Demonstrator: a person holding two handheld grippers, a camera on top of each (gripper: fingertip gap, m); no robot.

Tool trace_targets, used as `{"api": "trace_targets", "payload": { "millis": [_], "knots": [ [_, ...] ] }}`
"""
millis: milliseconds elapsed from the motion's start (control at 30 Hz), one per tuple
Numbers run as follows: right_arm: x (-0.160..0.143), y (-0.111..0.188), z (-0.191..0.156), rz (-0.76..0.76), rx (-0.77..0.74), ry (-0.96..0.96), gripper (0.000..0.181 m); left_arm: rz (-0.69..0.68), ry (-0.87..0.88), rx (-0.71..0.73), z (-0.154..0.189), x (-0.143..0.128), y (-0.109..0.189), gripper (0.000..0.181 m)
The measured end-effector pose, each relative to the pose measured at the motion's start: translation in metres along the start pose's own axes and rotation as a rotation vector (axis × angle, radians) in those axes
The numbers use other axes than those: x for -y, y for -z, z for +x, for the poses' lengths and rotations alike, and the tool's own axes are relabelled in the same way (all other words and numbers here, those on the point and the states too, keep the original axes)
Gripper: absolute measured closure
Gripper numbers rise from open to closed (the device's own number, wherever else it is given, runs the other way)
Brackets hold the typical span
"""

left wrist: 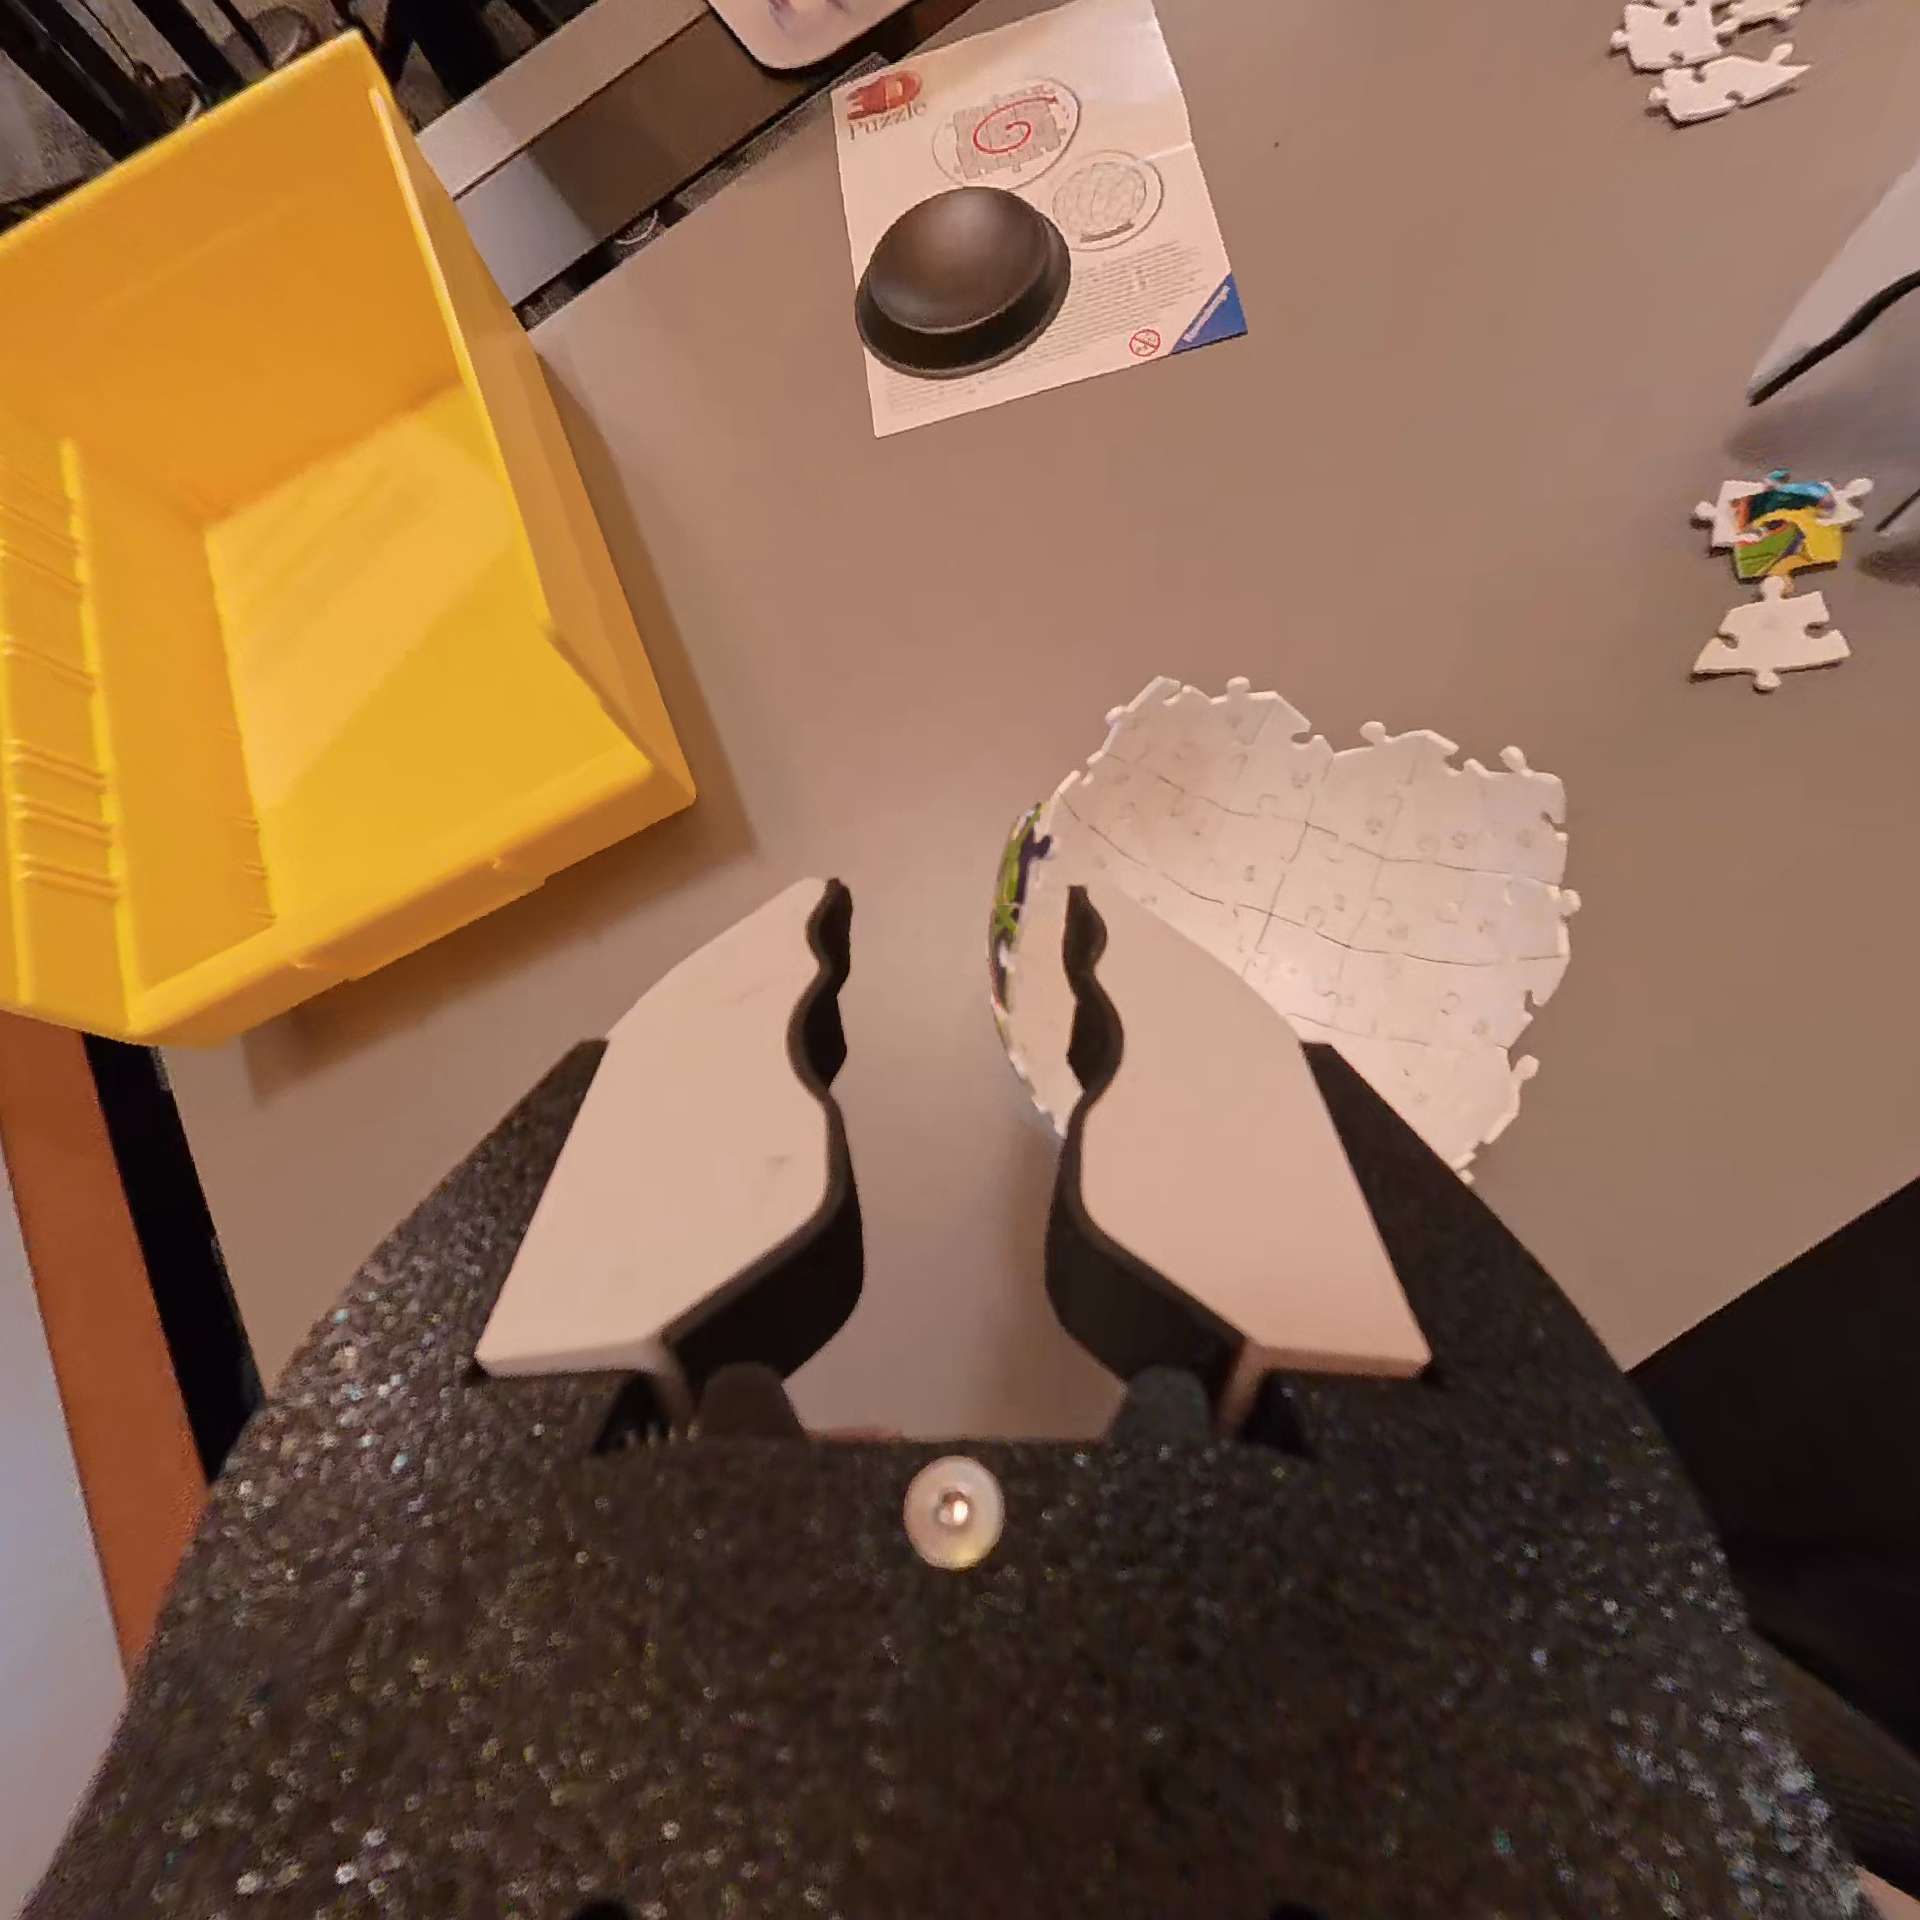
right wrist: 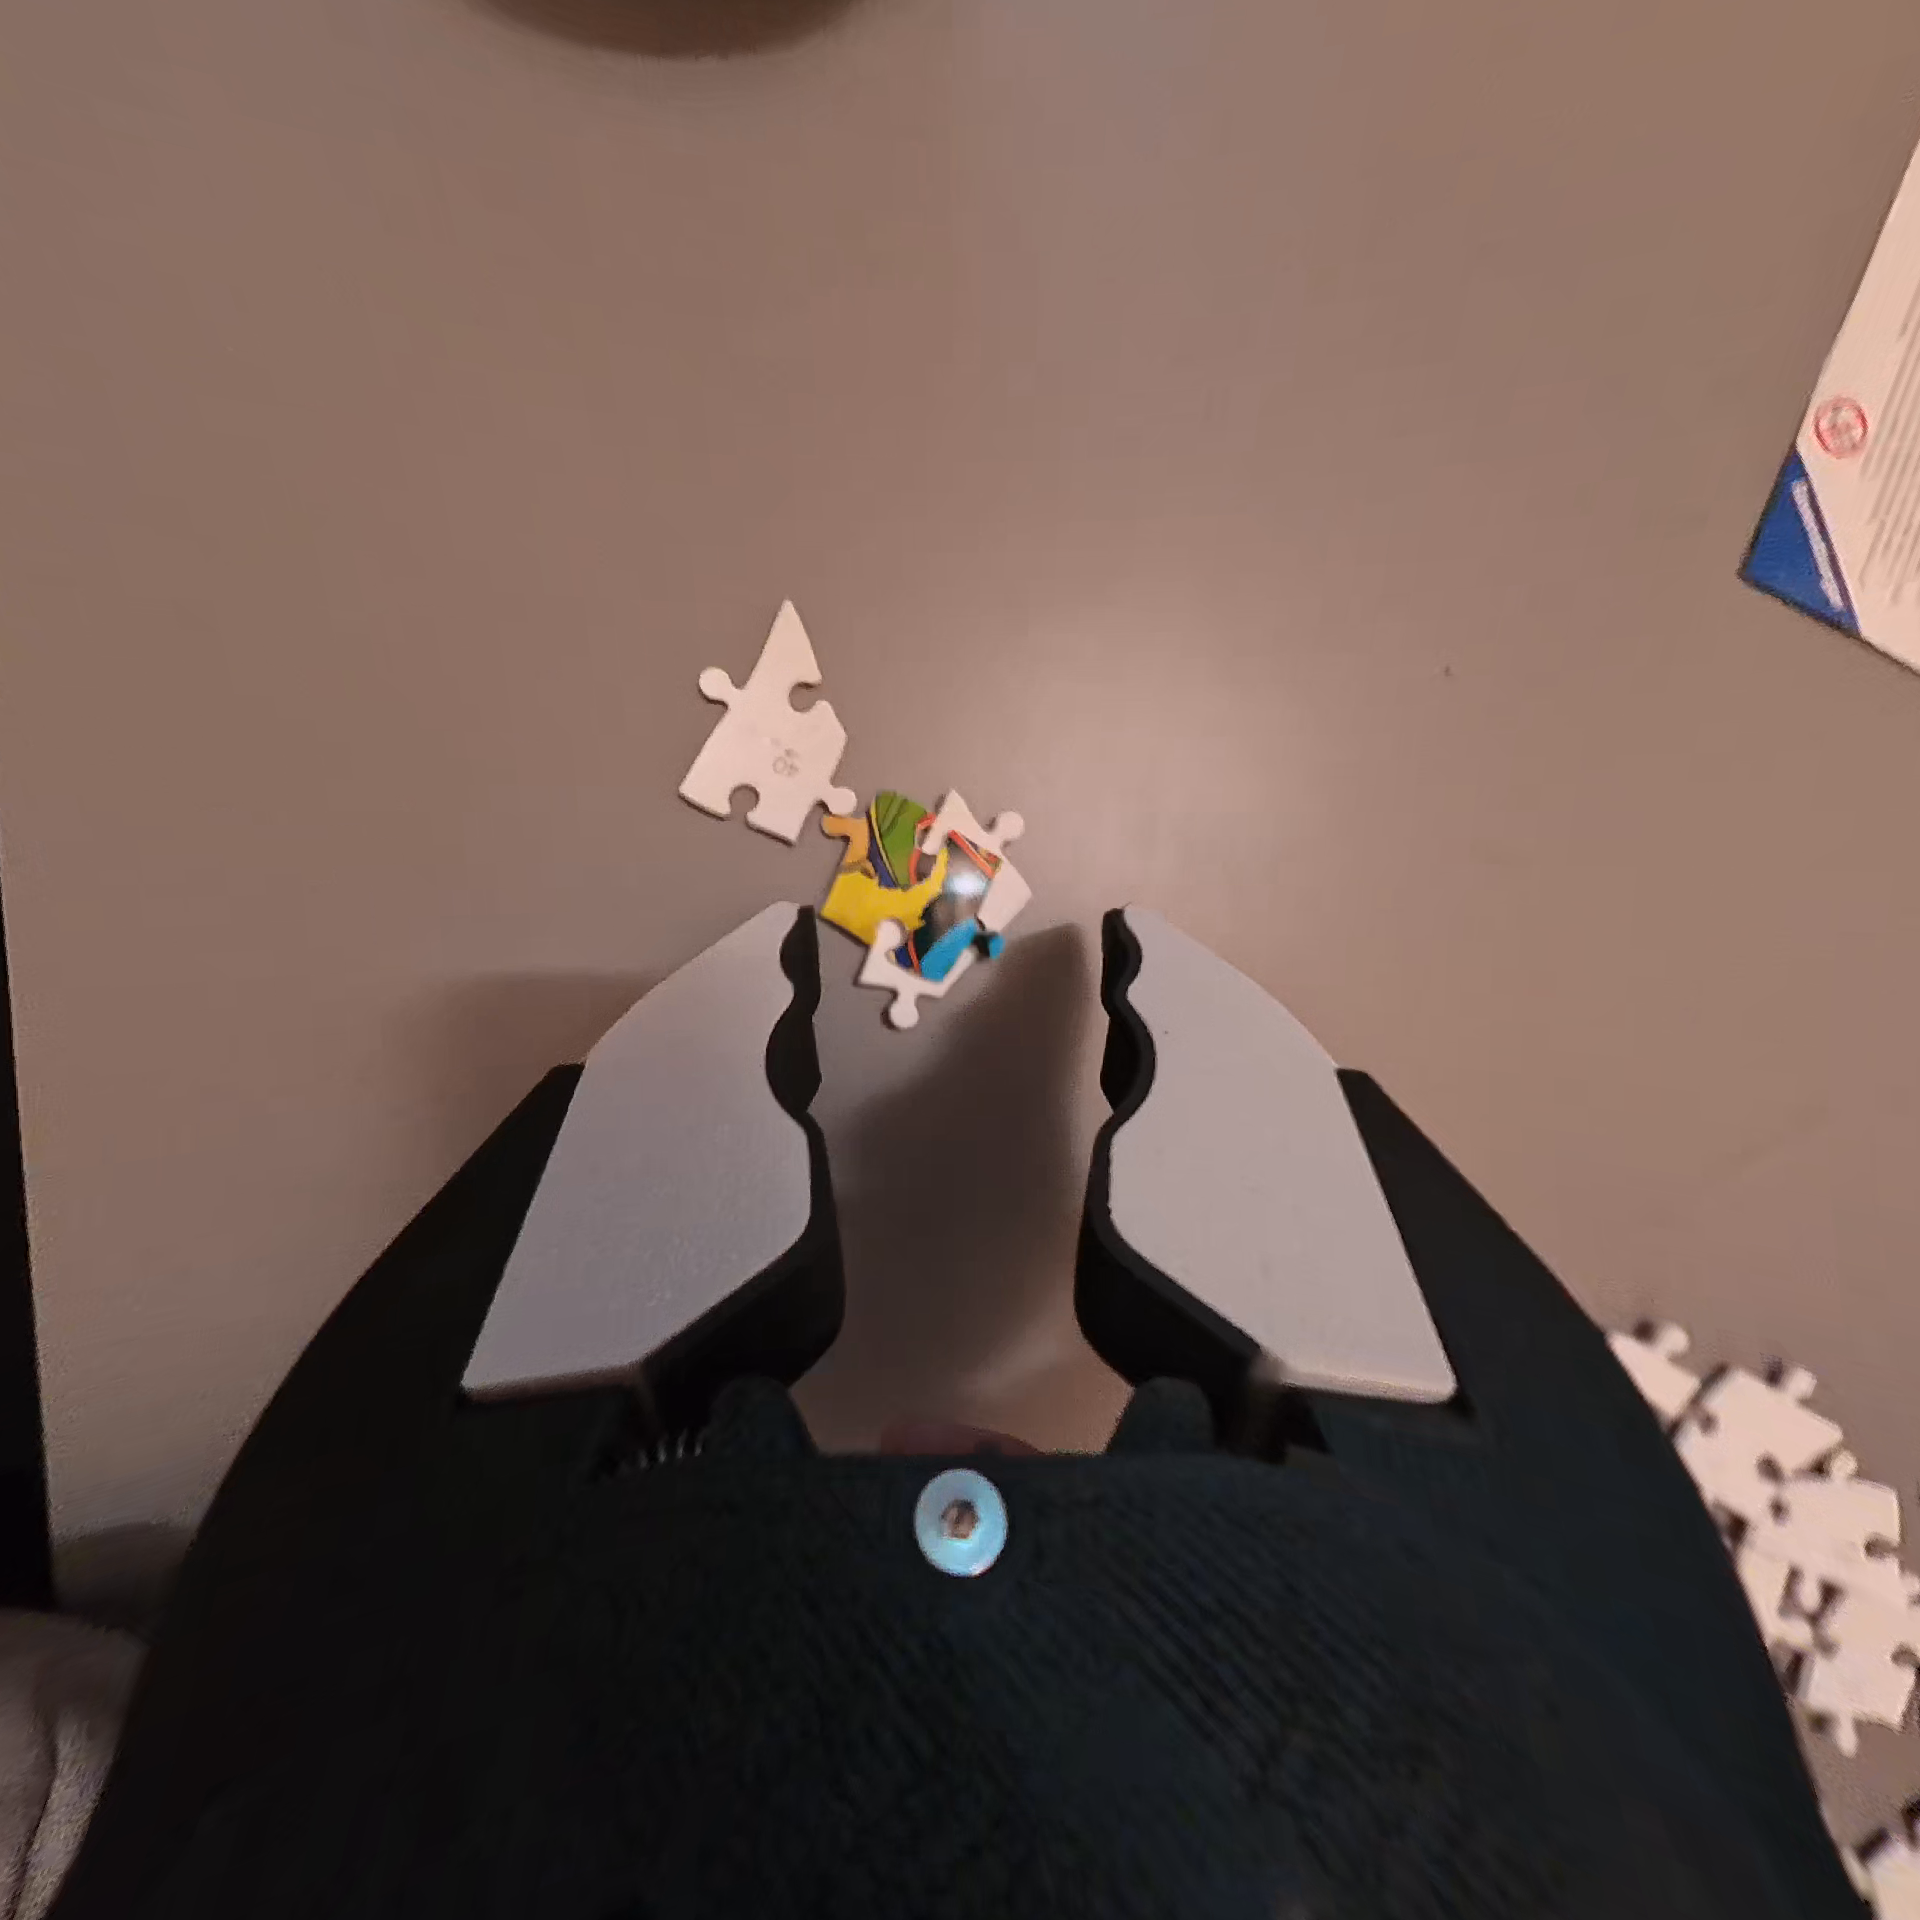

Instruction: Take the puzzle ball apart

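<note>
Puzzle ball shell only in left view.

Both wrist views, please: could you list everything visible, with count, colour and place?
Curved puzzle-ball shell of joined pieces: one, white inside, coloured outside, beside left hand-held gripper.
Yellow plastic bin: one, left on table.
Printed paper leaflet: one, white, far side.
Black round stand: one, on leaflet.
Loose colourful puzzle pieces: small cluster, before right hand-held gripper.
Loose white puzzle piece: one, touching cluster.
White piece pile: several, right edge.
Grey table: one.
Left hand-held gripper: open.
Right hand-held gripper: open.
</note>
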State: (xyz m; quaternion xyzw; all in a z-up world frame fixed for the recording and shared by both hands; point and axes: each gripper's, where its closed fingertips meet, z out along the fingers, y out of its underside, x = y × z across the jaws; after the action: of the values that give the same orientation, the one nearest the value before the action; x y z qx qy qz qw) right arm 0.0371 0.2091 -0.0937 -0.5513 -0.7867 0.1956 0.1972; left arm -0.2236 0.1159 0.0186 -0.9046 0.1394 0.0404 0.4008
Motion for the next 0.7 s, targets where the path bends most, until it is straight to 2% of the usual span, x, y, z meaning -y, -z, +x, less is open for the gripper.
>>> {"api": "trace_targets", "payload": {
  "millis": [33, 167, 267, 400, 600, 700],
  "knots": [
    [0.001, -0.003, -0.002, 0.004, 0.010, 0.024, 0.129, -0.001, -0.008, -0.002, 0.002, 0.001, 0.000, 0.142],
    [-0.002, -0.008, 0.001, -0.027, 0.015, 0.035, 0.128, 0.004, -0.019, -0.014, 0.006, 0.004, -0.001, 0.142],
    [-0.004, -0.009, 0.001, -0.038, 0.050, 0.016, 0.146, 0.007, -0.015, -0.019, 0.006, 0.005, -0.003, 0.143],
    [-0.006, -0.008, 0.000, -0.029, 0.048, 0.003, 0.146, 0.002, -0.013, -0.018, 0.005, 0.004, -0.004, 0.143],
    [0.001, 0.006, 0.008, -0.032, -0.111, 0.181, 0.145, 0.010, -0.035, -0.010, 0.009, 0.009, -0.001, 0.143],
    [0.000, 0.015, 0.008, -0.031, -0.138, 0.177, 0.145, 0.010, -0.043, -0.011, 0.011, 0.010, -0.001, 0.143]
  ]
}}
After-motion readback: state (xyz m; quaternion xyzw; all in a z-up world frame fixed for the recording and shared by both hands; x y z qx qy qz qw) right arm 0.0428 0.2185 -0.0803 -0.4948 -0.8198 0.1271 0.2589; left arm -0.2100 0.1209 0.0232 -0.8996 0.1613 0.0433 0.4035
